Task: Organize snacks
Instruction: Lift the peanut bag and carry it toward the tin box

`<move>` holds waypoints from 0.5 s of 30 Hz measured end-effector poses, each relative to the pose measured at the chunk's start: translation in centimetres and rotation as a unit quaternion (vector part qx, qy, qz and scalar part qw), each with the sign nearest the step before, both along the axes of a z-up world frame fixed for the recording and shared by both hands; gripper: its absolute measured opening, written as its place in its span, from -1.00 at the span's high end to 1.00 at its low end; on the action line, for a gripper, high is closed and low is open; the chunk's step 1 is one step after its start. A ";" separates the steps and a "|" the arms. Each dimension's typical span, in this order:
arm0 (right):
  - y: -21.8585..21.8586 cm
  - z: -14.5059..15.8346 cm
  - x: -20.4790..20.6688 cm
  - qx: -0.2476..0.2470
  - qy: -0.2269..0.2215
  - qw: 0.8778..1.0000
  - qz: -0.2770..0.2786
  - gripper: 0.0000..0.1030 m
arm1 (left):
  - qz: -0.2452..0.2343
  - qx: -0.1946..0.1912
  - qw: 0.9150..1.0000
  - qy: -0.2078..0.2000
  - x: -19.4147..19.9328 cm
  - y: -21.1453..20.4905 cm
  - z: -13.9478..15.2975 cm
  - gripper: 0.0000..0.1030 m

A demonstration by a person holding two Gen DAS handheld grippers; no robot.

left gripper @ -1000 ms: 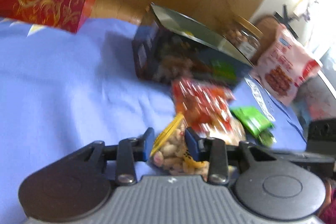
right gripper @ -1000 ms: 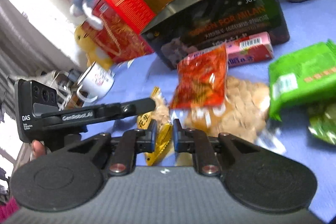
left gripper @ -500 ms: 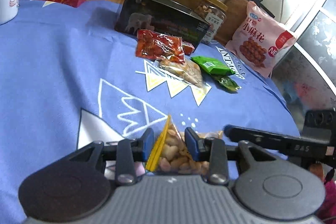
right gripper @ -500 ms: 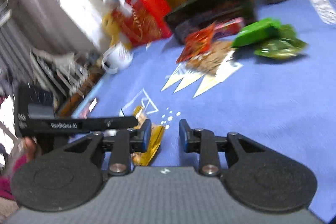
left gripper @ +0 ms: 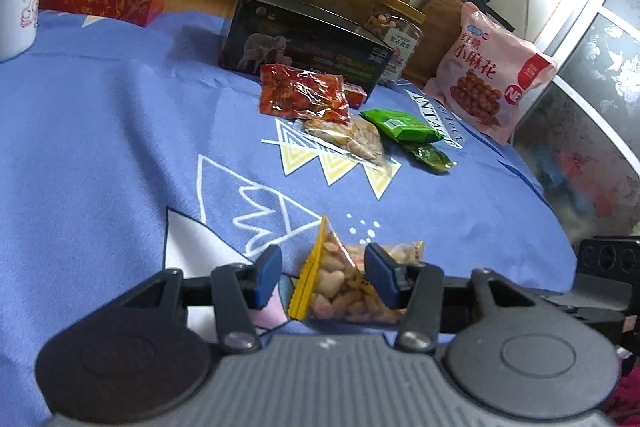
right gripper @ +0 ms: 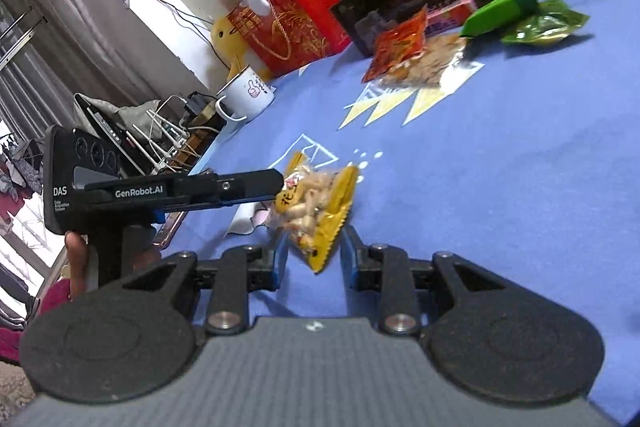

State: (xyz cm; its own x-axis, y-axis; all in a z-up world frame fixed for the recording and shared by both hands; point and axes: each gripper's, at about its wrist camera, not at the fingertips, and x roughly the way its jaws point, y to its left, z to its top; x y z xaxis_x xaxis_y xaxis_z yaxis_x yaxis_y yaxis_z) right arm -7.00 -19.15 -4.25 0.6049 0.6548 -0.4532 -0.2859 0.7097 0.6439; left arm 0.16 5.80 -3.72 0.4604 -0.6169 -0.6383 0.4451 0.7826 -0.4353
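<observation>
Both grippers — left (left gripper: 323,277) opening, right (right gripper: 313,257) now slack — have released the peanut bag (left gripper: 344,287) — set apart from the pile.

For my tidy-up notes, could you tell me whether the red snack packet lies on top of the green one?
No, the red snack packet overlaps the clear packet, apart from the green packet.
</observation>
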 end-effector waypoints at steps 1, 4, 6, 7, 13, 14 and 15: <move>0.2 0.0 0.1 -0.001 0.000 1.000 0.000 0.43 | -0.004 -0.004 1.000 0.002 0.1 0.1 -0.1 0.04; 0.8 0.1 0.3 -0.022 -0.001 1.000 -0.002 0.71 | -0.011 -0.009 1.000 0.007 0.5 0.4 -0.3 0.02; 0.6 0.2 0.3 -0.033 -0.008 0.999 -0.016 0.79 | -0.014 -0.011 1.000 0.010 0.5 0.5 -0.4 0.02; 0.4 0.2 0.3 -0.039 -0.010 0.999 -0.026 0.80 | -0.015 -0.012 1.000 0.010 0.6 0.5 -0.4 0.00; 0.0 0.6 0.0 -0.049 -0.019 0.998 -0.028 0.72 | -0.015 -0.018 1.000 0.005 0.3 1.4 0.0 -0.01; -0.2 0.7 -0.2 -0.048 -0.022 0.998 -0.027 0.71 | -0.015 -0.022 1.000 0.006 0.3 1.7 0.2 -0.01; -0.3 0.7 -0.3 -0.046 -0.023 0.998 -0.027 0.70 | -0.015 -0.027 0.999 0.007 0.3 2.0 0.3 -0.01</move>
